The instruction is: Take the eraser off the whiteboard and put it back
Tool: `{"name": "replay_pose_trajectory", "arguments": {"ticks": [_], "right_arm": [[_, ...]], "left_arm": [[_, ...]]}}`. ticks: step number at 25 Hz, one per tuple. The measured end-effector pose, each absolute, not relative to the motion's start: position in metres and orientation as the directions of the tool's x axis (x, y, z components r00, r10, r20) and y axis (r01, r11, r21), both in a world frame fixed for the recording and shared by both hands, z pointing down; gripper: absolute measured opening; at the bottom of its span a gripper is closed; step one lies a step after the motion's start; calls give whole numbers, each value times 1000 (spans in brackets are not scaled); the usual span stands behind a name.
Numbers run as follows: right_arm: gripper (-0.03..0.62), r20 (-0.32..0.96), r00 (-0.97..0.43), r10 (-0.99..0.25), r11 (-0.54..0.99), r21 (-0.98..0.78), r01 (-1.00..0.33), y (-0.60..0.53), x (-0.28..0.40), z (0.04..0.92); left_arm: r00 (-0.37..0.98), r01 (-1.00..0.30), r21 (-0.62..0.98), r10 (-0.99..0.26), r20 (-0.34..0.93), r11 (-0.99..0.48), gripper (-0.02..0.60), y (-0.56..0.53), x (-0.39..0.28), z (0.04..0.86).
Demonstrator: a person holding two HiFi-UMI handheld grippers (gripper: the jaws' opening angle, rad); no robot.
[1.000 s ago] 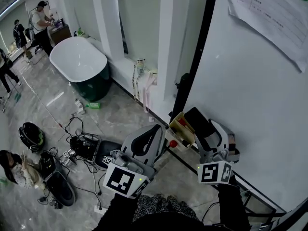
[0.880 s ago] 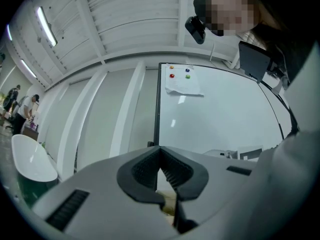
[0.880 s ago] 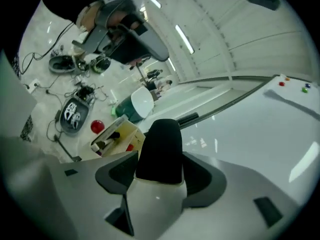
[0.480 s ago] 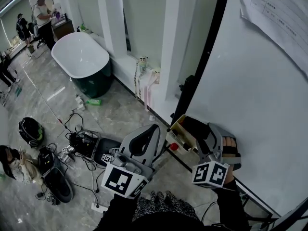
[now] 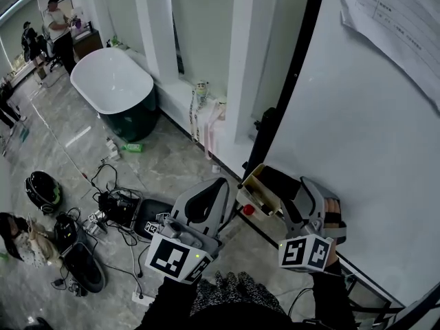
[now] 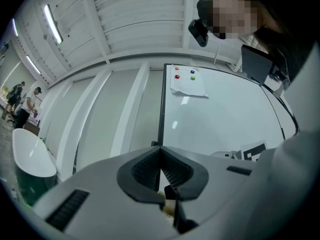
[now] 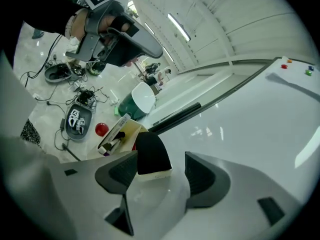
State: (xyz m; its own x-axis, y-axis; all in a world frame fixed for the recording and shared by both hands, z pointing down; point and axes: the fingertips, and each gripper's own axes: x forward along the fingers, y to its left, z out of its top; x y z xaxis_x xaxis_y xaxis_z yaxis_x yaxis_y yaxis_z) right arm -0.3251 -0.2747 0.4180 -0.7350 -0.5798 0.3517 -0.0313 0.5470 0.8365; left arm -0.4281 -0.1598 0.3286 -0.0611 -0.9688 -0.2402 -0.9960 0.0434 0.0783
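Nothing readable here, tbh. The paper [image 6: 188, 82] pinned at the top of the whiteboard [image 7: 240, 114] has printed lines on it, but they're way too small to make out, and the only other "print" is the black-and-white square markers on the gripper cubes. A few coloured magnets [image 6: 176, 76] sit on and around that paper.

The eraser [image 7: 151, 153] is black with a pale strip along its near edge, stuck flat on the whiteboard just beside a yellowish box [image 7: 131, 131] that has markers [image 7: 112, 141] in it. From the right gripper view, its long axis runs straight away from the camera, in line with the jaws, and the narrower rounded end points off toward the board's black frame.

The right gripper [image 7: 160, 170] has its jaws spread wide with the eraser standing in the gap between them. It sits much closer to the pad on the picture's left, with clear space on the other side. I can't tell if it actually touches that pad.

The left gripper [image 6: 161, 158] is off the board, with its jaws pressed together and nothing in them.
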Motion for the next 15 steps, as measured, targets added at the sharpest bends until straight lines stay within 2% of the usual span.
{"name": "replay_pose_trajectory", "arguments": {"ticks": [5, 8, 15], "right_arm": [[282, 287, -774, -564, 556, 825, -99, -268, -317, 405], [281, 217, -812, -542, 602, 774, -195, -262, -312, 383], [269, 2, -846, -533, 755, 452, -475, -265, -285, 322]], "left_arm": [[-33, -997, 74, -969, -243, 16, 6, -161, -422, 327], [-18, -998, 68, -969, -247, 1, 6, -162, -419, 324], [29, -999, 36, -967, -253, -39, 5, -164, -405, 315]]}}
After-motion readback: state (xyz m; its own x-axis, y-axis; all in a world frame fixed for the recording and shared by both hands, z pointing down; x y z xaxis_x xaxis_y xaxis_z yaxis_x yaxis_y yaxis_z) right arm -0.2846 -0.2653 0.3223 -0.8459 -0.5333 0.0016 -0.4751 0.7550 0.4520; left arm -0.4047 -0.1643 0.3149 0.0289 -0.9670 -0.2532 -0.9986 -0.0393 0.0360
